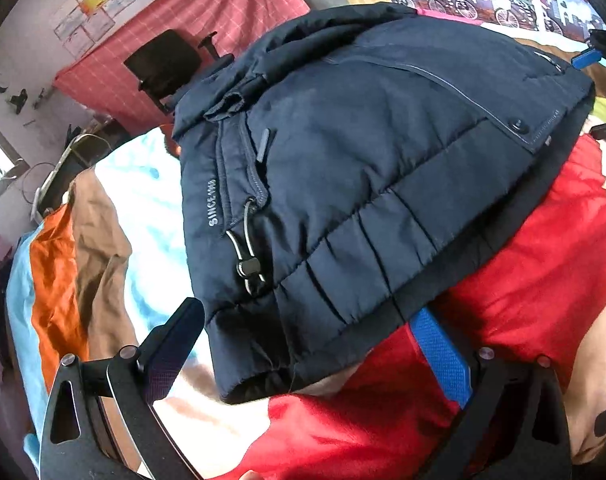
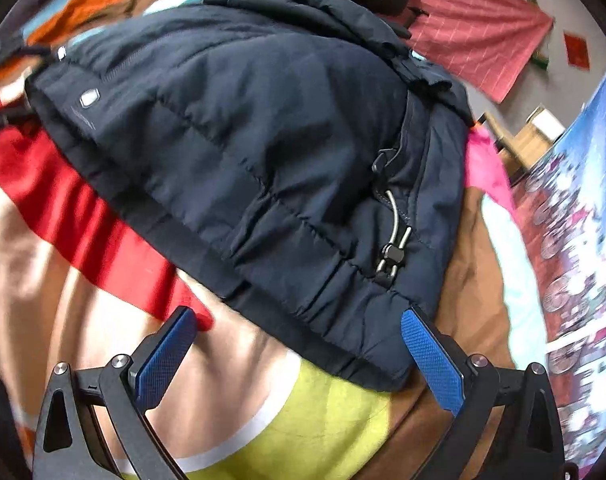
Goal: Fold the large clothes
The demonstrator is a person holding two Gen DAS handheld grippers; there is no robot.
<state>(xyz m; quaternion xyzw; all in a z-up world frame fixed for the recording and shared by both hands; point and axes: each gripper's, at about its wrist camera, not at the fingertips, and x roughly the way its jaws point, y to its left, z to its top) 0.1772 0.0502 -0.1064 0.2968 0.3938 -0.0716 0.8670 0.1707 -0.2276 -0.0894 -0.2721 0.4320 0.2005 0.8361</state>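
A dark navy padded jacket (image 1: 363, 168) lies folded in a thick bundle on a bed with a multicoloured sheet (image 1: 535, 280). It also fills the right wrist view (image 2: 243, 140). Its drawcord toggle (image 1: 249, 268) hangs on the near side. My left gripper (image 1: 307, 344) is open, its jaws wide on either side of the jacket's near hem corner, not closed on it. My right gripper (image 2: 299, 344) is open too, just in front of the jacket's hem, with its right finger (image 2: 431, 356) touching the edge of the fabric.
The sheet (image 2: 83, 216) has red, cream, yellow-green, brown, orange and pale blue patches. A black office chair (image 1: 163, 68) stands beyond the bed before a red hanging cloth (image 1: 223, 12). A patterned wall hanging (image 2: 583, 240) runs along the far side. The other gripper's tip (image 1: 587, 58) shows at upper right.
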